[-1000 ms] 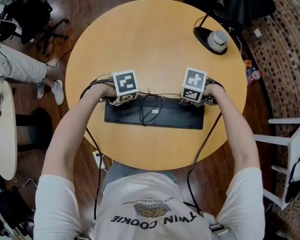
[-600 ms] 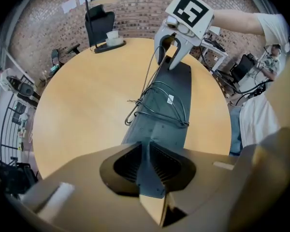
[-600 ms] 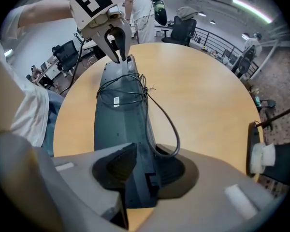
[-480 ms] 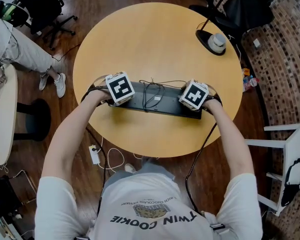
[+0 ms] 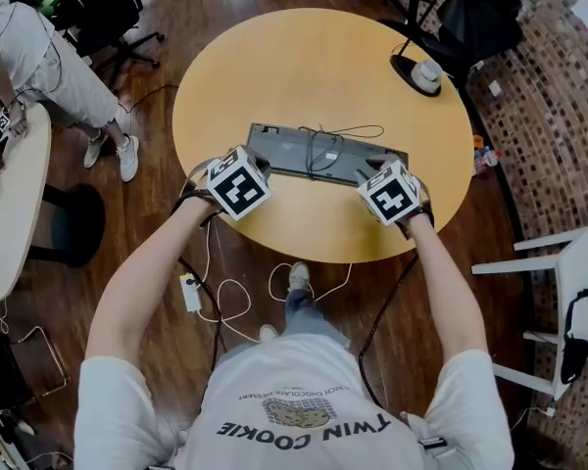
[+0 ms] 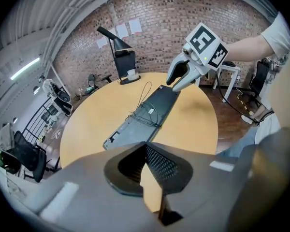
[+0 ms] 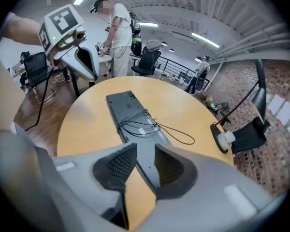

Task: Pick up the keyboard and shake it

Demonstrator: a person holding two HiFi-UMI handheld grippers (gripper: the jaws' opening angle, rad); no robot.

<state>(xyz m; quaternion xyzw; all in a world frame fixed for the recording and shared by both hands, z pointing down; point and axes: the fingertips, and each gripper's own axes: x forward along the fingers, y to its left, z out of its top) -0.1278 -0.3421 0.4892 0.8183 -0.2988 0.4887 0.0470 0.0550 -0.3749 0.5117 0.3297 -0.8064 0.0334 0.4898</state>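
The keyboard (image 5: 325, 157) is positioned over the near half of the round tabletop (image 5: 304, 62), parallel to the near edge and inboard of it. Its underside faces up, and its cable (image 5: 325, 143) is bundled in loose loops on the underside at mid-length. The right gripper (image 7: 145, 161) is clamped on the right end of the keyboard: in the right gripper view that end passes directly between the two ribbed pads (image 7: 117, 164), and both jaws bear on it. The keyboard's right end is carried clear of the tabletop; a shadow lies on the wood beside it. The left gripper (image 6: 144, 148) has just been closing, and its jaws now stand together, tip against tip. Nothing is visible between the pads; bare tabletop shows through the narrow slot below the tips. The tips sit right at the near corner of the keyboard's left end; whether they touch it cannot be determined, nor whether that end rests on the tabletop. In the head view, both marker cubes, left (image 5: 237, 182) and right (image 5: 390, 192), sit just on the near side of the two ends of the keyboard. A desk lamp (image 5: 410, 67) stands at the far right edge of the tabletop, well apart from the keyboard.
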